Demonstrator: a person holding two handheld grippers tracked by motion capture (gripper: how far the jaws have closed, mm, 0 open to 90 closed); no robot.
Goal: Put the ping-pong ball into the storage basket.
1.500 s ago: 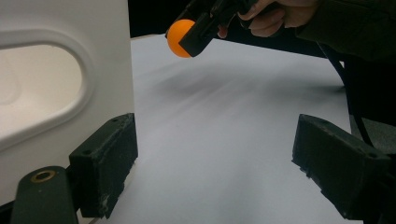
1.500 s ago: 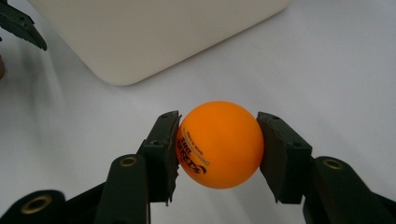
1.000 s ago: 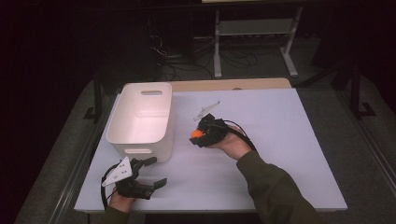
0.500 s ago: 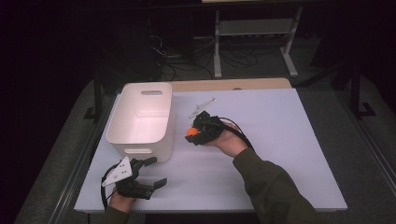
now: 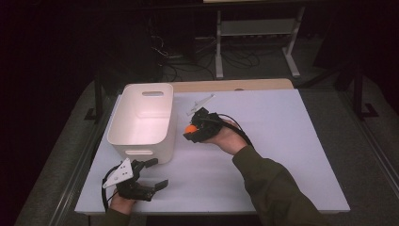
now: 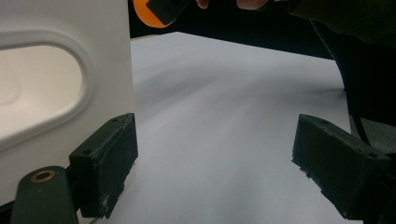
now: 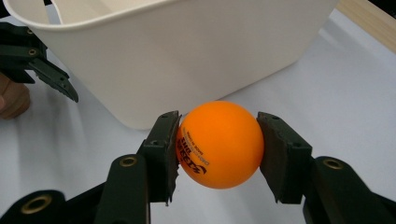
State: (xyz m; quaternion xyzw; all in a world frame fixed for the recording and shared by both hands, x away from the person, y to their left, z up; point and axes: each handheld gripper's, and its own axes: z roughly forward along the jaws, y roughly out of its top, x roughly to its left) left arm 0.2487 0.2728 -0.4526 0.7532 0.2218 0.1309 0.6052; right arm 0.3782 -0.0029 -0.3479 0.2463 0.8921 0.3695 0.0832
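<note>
White surface [image 5: 282,141] is being crossed leftward: the small orange plastic ball [image 7: 219,143], being clamped in the right tongs [image 5: 192,132], is being brought nearer the white plastic bin [image 5: 141,117]; the left tongs [image 5: 153,172] are being held wide.

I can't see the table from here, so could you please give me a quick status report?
Right tongs shut on orange ball, beside white bin. Left tongs open, empty, at bin's near end. Nothing between ball and bin.
</note>
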